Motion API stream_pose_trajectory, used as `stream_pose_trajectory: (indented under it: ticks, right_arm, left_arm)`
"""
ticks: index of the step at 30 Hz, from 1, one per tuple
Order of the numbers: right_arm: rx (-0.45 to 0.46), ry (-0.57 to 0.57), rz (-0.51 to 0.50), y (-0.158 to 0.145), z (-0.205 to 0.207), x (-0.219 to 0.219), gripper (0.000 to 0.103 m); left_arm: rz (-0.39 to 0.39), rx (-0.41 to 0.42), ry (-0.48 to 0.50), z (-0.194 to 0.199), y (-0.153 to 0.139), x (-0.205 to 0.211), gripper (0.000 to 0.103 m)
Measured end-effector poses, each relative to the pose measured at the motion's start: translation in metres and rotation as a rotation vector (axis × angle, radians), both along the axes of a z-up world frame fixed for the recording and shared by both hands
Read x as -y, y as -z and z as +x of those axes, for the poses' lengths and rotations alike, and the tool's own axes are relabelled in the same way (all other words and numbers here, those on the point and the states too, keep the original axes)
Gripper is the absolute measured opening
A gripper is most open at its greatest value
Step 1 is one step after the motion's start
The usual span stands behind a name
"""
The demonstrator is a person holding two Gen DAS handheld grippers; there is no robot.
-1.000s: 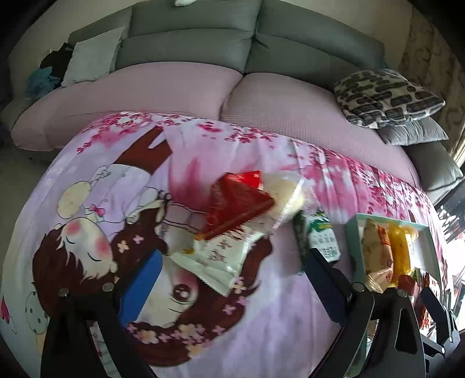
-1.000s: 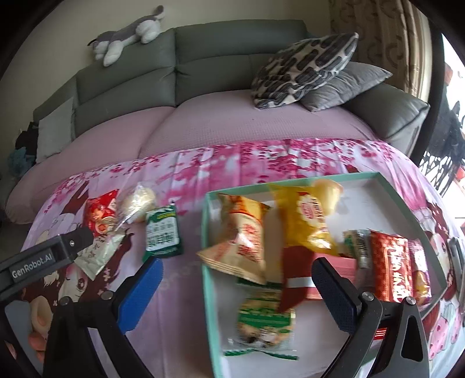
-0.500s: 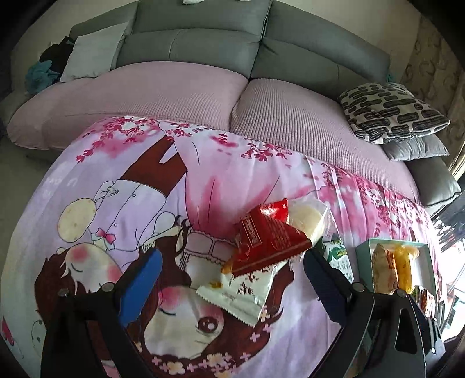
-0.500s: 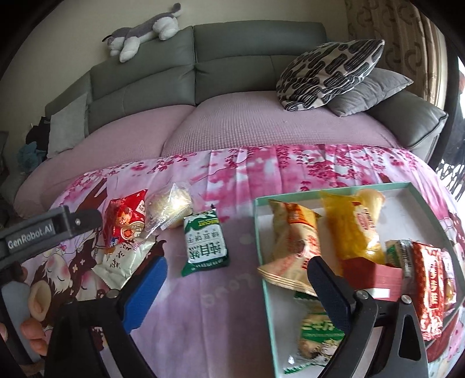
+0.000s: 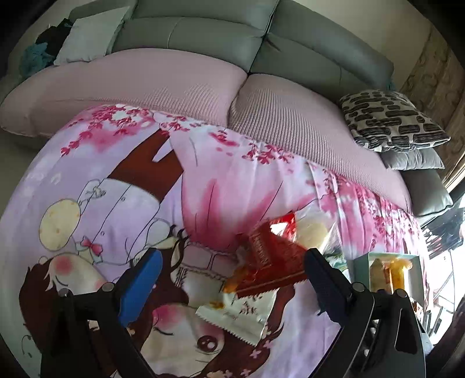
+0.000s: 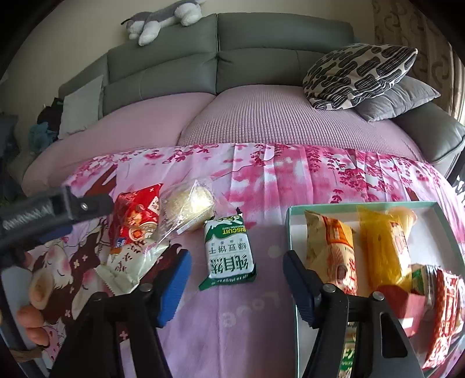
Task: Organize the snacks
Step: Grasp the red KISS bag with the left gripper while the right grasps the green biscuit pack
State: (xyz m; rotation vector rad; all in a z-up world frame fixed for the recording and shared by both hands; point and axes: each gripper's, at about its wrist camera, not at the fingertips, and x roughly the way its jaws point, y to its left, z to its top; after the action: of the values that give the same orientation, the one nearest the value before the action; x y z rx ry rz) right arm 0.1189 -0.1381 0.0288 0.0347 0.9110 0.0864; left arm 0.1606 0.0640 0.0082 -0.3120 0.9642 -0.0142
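Right gripper [image 6: 237, 286] jaws narrower around biscuit packet [image 6: 228, 253].

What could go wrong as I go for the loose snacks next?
The right gripper is closing around the green biscuit pack, which lies flat on soft cloth; the pads may pinch fabric. The red packet overlaps the white packet and clear bun bag, so the left gripper might drag several.

home living room, grey sofa [image 6: 261, 58], patterned cushion [image 6: 357, 75], plush toy [image 6: 162, 20], cartoon blanket [image 5: 116, 203]
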Motion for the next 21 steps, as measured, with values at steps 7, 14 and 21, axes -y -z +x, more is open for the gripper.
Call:
stream_pose_trajectory:
  ticks: [7, 14, 21]
  right_arm:
    - [-0.03, -0.021, 0.017, 0.011, 0.018, -0.005, 0.064]
    - [-0.069, -0.023, 0.008, 0.025, 0.026, -0.007, 0.064]
    - [-0.09, -0.017, 0.001, 0.032, 0.03, -0.006, 0.052]
  left_arm:
    - [-0.02, -0.02, 0.006, 0.019, 0.006, 0.007, 0.098]
    - [-0.083, -0.067, 0.024, 0.029, 0.026, 0.014, 0.085]
    - [-0.117, -0.072, 0.059, 0.029, 0.033, 0.023, 0.057]
